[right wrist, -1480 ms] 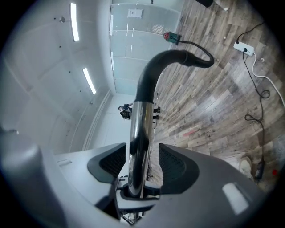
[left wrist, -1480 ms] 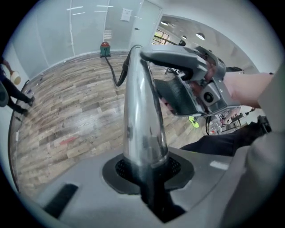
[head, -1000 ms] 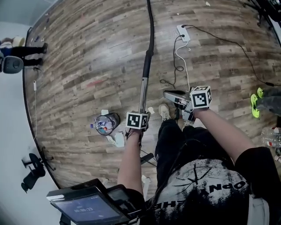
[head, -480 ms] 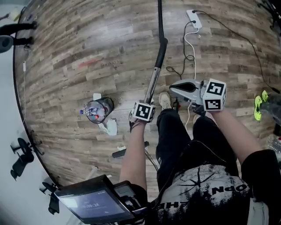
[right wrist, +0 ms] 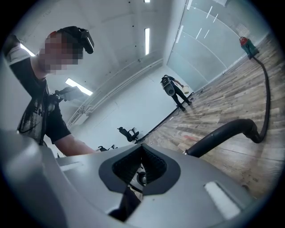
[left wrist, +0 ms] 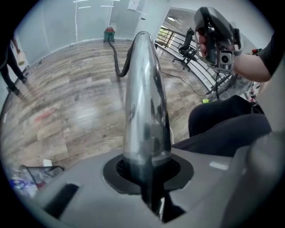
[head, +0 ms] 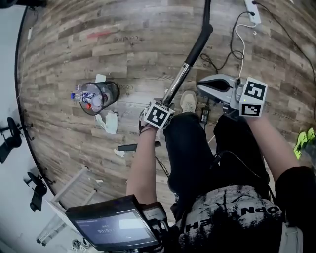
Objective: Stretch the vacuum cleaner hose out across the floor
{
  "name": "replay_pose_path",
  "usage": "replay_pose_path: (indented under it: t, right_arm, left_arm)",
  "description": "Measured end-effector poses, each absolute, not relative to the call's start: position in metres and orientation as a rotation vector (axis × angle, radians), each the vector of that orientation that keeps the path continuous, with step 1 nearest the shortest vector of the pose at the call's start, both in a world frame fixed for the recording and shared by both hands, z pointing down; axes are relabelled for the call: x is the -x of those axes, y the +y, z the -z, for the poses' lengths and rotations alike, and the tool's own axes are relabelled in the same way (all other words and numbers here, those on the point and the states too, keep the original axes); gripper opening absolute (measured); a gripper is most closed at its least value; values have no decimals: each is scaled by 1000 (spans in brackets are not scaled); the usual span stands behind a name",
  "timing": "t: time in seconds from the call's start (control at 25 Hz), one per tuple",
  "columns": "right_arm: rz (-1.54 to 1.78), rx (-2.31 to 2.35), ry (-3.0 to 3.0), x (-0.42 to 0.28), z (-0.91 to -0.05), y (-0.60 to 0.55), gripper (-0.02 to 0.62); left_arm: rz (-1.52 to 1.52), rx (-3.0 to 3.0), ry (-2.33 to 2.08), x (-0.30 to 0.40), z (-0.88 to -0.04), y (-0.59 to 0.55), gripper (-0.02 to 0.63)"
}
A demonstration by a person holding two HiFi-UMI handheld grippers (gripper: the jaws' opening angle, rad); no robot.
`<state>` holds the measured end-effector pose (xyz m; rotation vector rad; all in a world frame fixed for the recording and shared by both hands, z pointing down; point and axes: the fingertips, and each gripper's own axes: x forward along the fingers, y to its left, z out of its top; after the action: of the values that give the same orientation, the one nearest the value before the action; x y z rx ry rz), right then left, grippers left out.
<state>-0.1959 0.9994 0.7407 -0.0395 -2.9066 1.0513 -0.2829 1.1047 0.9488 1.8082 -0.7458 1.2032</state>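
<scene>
We record: left gripper (left wrist: 149, 178) clamped round the vacuum's metal tube (left wrist: 142, 102); black hose (right wrist: 227, 131) trailing toward the floor's (head: 123, 44) far edge; right gripper (right wrist: 140, 171) fully closed, empty.

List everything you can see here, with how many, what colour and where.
tube: one, chrome, clamped in the left gripper
hose: one, black, runs from the tube across the floor
vacuum: one, red and green, far end of the hose
bin: one, clear, on the floor left of the tube
paper scraps: several, white, beside the bin
power strip: one, white, floor at upper right
screen: one, dark, bottom of the head view
left gripper: one, grey, shut on the tube
right gripper: one, grey, shut, empty
</scene>
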Motion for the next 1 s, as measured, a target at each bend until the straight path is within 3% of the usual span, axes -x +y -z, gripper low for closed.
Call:
replay_pose_path:
  t: [0.36, 0.8, 1.0]
  right_arm:
    - [-995, 202, -2962, 192, -860, 1013, 6]
    - [-864, 367, -2874, 205, -907, 1051, 7]
    - [-854, 346, -2827, 199, -924, 1046, 8]
  left_arm:
    - [-1090, -1656, -830, 344, -1067, 1204, 74]
    - [-1028, -1627, -763, 285, -1197, 1262, 71]
    - [-1022, -1601, -839, 313, -1228, 1253, 66]
